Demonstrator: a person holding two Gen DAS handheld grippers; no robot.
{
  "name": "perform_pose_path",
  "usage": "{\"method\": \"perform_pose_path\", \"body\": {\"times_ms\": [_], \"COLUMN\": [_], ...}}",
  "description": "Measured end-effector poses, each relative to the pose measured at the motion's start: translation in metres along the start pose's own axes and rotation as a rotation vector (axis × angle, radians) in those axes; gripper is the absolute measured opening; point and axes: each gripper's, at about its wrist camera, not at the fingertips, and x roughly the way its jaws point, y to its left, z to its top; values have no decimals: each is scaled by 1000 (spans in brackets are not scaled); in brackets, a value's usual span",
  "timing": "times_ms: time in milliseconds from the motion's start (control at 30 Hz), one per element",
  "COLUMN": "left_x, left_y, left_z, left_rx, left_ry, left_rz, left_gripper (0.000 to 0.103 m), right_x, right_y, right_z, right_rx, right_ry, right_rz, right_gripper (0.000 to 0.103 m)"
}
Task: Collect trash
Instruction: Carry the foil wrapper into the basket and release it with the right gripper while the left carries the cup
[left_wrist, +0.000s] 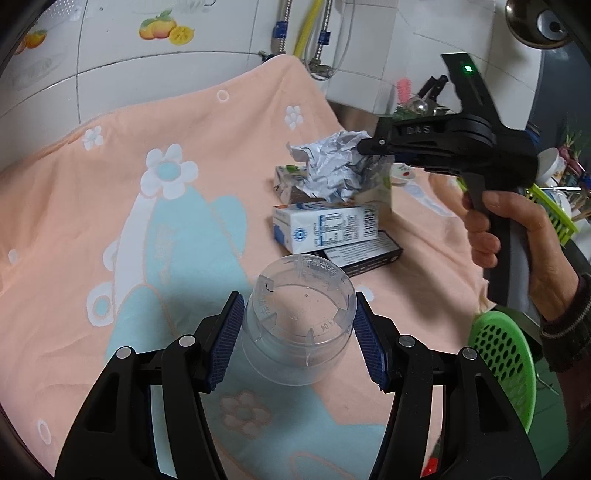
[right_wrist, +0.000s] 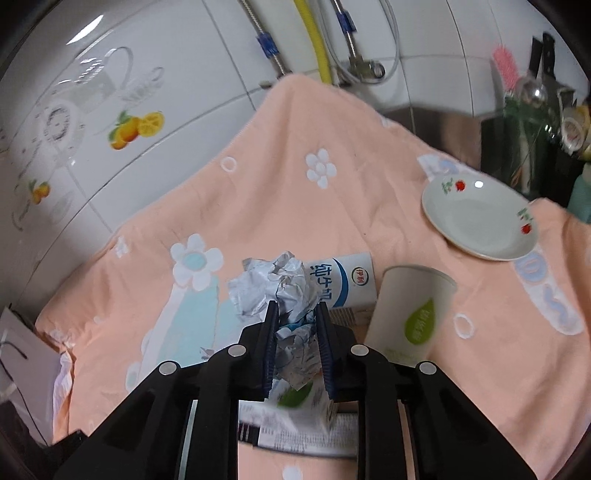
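A clear plastic cup (left_wrist: 299, 321) hangs over the peach flowered cloth (left_wrist: 184, 147), its base towards the camera, with my left gripper (left_wrist: 300, 326) shut on its sides. Beyond it my right gripper (left_wrist: 373, 147), held by a person's hand (left_wrist: 509, 229), is shut on a crumpled paper ball (left_wrist: 332, 170). In the right wrist view the paper ball (right_wrist: 280, 284) is pinched between the blue pads of the right gripper (right_wrist: 295, 310), above the cloth. Under it lie a white-and-blue milk carton (right_wrist: 343, 280) and a green-marked carton (right_wrist: 303, 402).
A white paper cup (right_wrist: 410, 310) with a green leaf stands right of the cartons, and a white plate (right_wrist: 476, 221) lies further right. A milk carton (left_wrist: 325, 225) rests on a black box (left_wrist: 365, 254). A green strainer (left_wrist: 502, 365) hangs at the cloth's right edge. Tiled wall and pipes (right_wrist: 321, 40) stand behind.
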Motion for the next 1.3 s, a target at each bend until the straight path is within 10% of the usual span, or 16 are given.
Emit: {"method": "perform_pose_path", "body": {"times_ms": [700, 1300], "left_x": [-32, -31], "left_y": [-90, -172], "left_z": [-36, -70], "left_rx": [101, 229], "left_ry": [-2, 59], "left_rz": [-154, -273], "left_gripper": [59, 59], "right_x": [-177, -223], "right_y": [-29, -104], "right_z": [-144, -270], "right_rx": [-58, 41], "right_ry": [-35, 91], "right_rz": [-180, -404], "right_gripper": [20, 25]}}
